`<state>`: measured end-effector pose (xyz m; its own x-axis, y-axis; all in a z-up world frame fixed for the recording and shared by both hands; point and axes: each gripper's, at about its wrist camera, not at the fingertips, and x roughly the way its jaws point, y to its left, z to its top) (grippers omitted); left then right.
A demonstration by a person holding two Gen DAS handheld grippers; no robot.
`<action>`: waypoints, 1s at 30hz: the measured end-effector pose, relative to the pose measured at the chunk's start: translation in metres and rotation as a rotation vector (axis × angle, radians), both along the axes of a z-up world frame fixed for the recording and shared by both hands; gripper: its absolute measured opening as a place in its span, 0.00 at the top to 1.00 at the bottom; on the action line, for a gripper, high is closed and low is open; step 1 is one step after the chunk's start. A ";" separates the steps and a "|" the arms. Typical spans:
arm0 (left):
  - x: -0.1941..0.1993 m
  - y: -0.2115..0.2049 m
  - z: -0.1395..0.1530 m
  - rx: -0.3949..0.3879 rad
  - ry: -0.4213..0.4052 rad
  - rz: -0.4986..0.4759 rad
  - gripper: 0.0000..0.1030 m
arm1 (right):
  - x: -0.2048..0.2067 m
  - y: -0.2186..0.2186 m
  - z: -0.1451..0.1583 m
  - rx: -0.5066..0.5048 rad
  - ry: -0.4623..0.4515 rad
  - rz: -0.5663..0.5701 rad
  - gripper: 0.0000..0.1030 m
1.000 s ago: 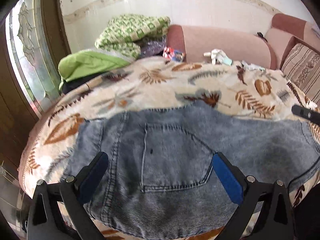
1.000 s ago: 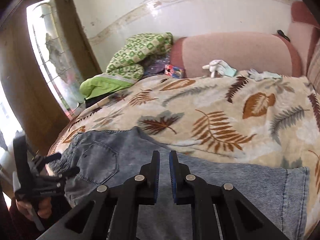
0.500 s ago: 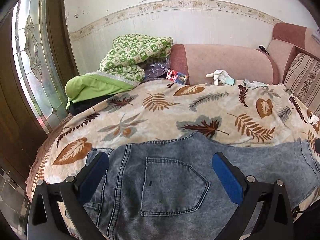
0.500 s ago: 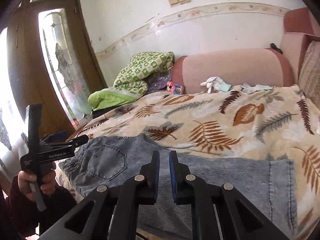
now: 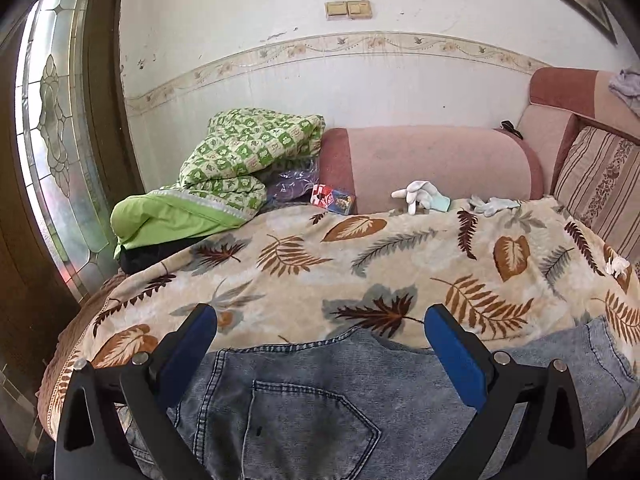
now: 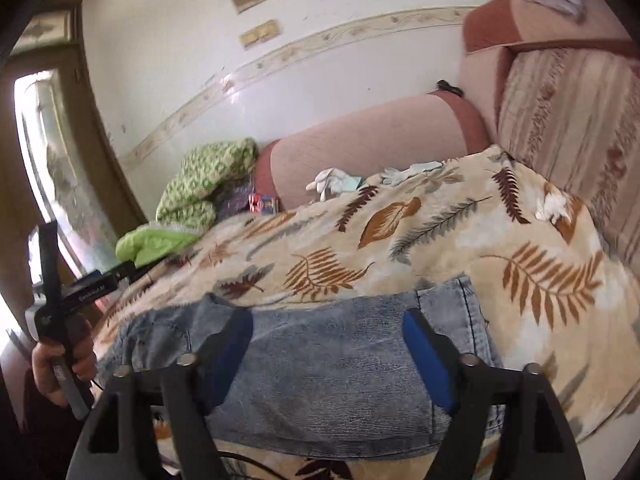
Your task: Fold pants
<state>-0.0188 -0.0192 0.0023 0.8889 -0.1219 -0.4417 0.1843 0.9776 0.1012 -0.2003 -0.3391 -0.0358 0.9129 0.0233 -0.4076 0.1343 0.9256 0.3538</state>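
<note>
While both jaws gape, one pants (image 5: 320,408) lies.

A leaf-print blanket (image 5: 420,256) covers the sofa seat and carries everything. The folded jeans (image 5: 320,400) lie flat at six o'clock, along its near edge. A green quilt bundle (image 5: 240,160) sits at ten o'clock, a small red packet (image 5: 332,199) just beside it. White gloves (image 5: 420,196) lie at one o'clock against the pink bolster (image 5: 432,168). A white scrap (image 5: 617,266) rests at three o'clock.
</note>
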 end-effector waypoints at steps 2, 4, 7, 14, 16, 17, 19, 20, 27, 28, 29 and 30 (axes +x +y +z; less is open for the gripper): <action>0.002 0.001 -0.003 -0.002 0.010 -0.005 0.00 | 0.000 -0.003 -0.005 0.014 -0.012 -0.008 0.22; 0.003 0.004 -0.005 -0.011 0.021 -0.010 0.00 | 0.005 -0.009 -0.012 0.046 0.004 -0.022 0.22; 0.001 0.009 -0.006 -0.016 0.019 -0.006 0.00 | 0.014 -0.021 -0.021 0.129 0.027 -0.050 0.22; 0.001 0.014 -0.006 -0.033 0.026 -0.007 0.00 | 0.034 -0.013 -0.024 0.138 0.039 -0.033 0.22; 0.001 0.015 -0.006 -0.034 0.032 -0.009 0.00 | 0.038 -0.002 -0.024 0.083 0.053 -0.020 0.22; 0.001 0.014 -0.007 -0.033 0.034 -0.010 0.00 | 0.039 0.003 -0.024 0.059 0.059 -0.009 0.22; 0.001 0.013 -0.007 -0.030 0.036 -0.011 0.00 | 0.042 0.011 -0.025 0.024 0.067 0.009 0.22; 0.001 0.013 -0.008 -0.028 0.036 -0.011 0.00 | 0.043 0.013 -0.025 0.016 0.071 0.014 0.22; 0.000 0.009 -0.010 -0.019 0.038 -0.012 0.00 | 0.044 0.016 -0.027 0.018 0.077 0.029 0.22; 0.000 0.009 -0.011 -0.017 0.039 -0.014 0.00 | 0.044 0.015 -0.027 0.023 0.077 0.027 0.22; 0.000 0.008 -0.011 -0.015 0.040 -0.015 0.00 | 0.044 0.014 -0.027 0.027 0.077 0.026 0.22; -0.001 0.007 -0.012 -0.012 0.039 -0.016 0.00 | 0.043 0.013 -0.027 0.032 0.075 0.026 0.22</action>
<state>-0.0194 -0.0118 -0.0095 0.8688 -0.1415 -0.4745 0.2035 0.9757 0.0816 -0.1569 -0.3258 -0.0626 0.8787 0.0605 -0.4736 0.1381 0.9173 0.3734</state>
